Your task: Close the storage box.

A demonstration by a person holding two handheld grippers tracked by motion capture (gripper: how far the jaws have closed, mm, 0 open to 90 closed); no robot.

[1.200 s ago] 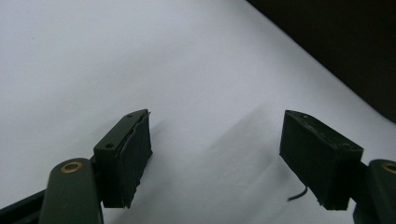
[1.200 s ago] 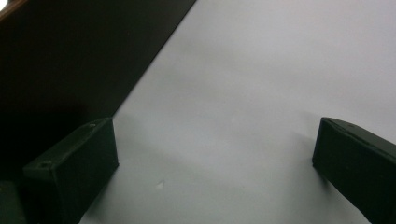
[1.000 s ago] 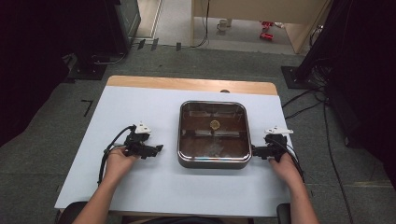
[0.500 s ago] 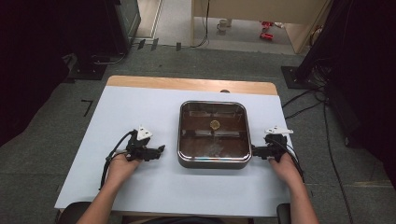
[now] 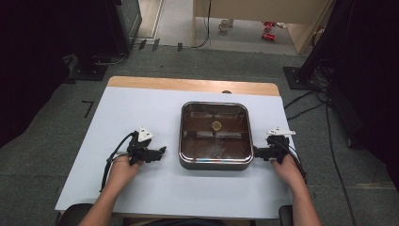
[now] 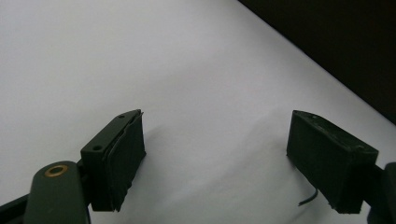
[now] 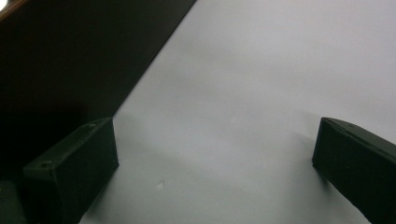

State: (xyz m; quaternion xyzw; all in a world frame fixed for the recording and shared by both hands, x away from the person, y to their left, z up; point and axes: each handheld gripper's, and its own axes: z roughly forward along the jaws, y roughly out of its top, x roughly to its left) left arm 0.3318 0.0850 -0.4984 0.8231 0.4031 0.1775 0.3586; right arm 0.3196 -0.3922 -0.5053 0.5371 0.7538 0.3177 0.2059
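Nearest the person, the left tool (image 5: 161, 150) rests low on the white worktop (image 5: 141, 108), jaws spread wide and holding nothing. The right tool (image 5: 257, 151) is likewise wide open and empty, its tips just beside the right wall of the pan. Beyond, mid-worktop, sits the square, round-cornered metal pan (image 5: 215, 162) with a dark interior.

A square pan (image 5: 215, 136) sits mid-table (image 5: 141, 108) between left gripper (image 5: 162, 150) and right gripper (image 5: 256, 151).
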